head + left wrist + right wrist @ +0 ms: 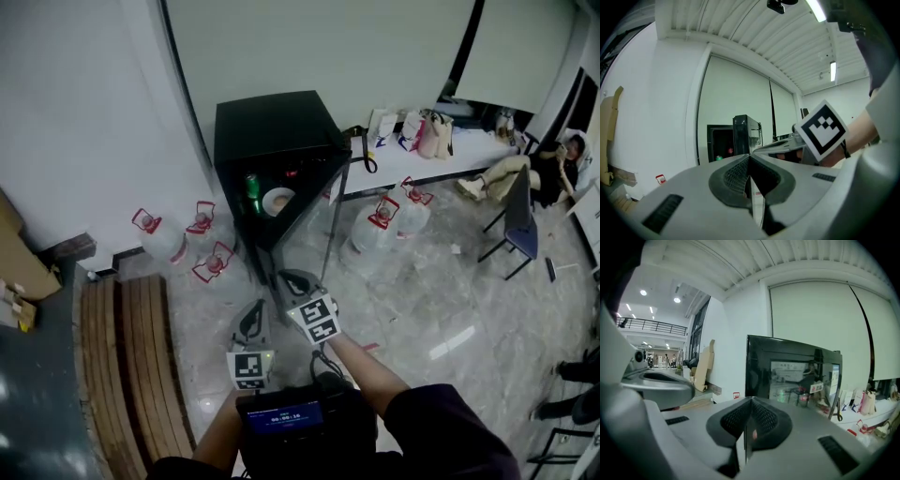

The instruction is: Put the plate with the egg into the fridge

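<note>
Far left: wooden slats lie on the floor, with three water jugs standing beyond them against the wall.

Centre: the black fridge stands open, its glass door swung out to the right. On a shelf inside, a green can stands just left of the plate. The egg rests on the plate. The plate is inside the fridge, well apart from both grippers, and touches neither set of fingers.

Lower centre: the left gripper is held over the marble floor in front of the fridge. In the left gripper view its fingers are pressed together with nothing between them. They point toward the open fridge, where the can shows as a small green spot; the plate cannot be made out there.

Just right of it, and slightly nearer the fridge, is the right gripper. In the right gripper view its fingers are likewise closed and empty, and they face the glass door.

Right: two more water jugs stand under a white desk, which carries several bags. A chair stands farther right, and a person sits on the floor beside it.
</note>
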`<action>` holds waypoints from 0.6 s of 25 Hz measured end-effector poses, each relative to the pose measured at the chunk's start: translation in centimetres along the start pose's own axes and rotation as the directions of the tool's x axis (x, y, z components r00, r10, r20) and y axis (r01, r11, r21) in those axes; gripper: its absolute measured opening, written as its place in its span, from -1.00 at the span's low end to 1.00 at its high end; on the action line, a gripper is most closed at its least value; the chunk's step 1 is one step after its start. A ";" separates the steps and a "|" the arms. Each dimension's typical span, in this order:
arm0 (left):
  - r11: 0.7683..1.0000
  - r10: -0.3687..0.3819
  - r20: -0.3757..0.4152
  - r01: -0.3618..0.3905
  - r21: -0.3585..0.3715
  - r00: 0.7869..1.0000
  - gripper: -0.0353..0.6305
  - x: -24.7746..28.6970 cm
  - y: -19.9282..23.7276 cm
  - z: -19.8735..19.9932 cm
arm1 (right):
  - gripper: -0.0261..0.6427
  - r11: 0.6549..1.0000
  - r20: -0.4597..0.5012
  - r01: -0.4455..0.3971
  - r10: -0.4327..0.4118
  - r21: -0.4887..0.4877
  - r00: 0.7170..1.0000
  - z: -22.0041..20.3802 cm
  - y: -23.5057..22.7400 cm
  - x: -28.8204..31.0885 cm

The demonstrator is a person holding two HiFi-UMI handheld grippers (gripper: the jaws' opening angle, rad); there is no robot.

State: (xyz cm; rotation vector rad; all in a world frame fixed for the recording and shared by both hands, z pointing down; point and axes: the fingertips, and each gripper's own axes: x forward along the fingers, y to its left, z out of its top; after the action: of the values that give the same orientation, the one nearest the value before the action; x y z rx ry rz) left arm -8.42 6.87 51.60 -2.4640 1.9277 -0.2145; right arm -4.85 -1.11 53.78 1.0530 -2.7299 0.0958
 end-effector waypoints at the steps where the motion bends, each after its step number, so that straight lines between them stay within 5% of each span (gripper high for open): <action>1: 1.000 0.004 -0.004 -0.004 -0.003 1.000 -0.87 0.0 0.8 -0.2 | -0.89 1.000 -0.006 0.003 -0.003 -0.002 1.000 0.4 0.2 1.4; 9: 0.998 0.049 -0.035 -0.049 -0.025 0.998 -0.87 2.0 5.8 -1.6 | -0.89 0.998 -0.044 -0.043 0.041 -0.042 0.998 1.9 0.6 9.3; 15: 0.997 0.074 -0.022 -0.075 -0.018 0.997 -0.87 6.9 7.8 0.0 | -0.89 0.993 0.063 -0.117 0.115 0.026 0.991 3.7 -1.0 8.3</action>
State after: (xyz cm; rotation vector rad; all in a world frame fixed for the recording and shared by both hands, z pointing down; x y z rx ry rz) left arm -14.36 -1.67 51.64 -2.4057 2.0349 -0.2236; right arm -10.82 -7.83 51.97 0.9184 -2.8533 0.1242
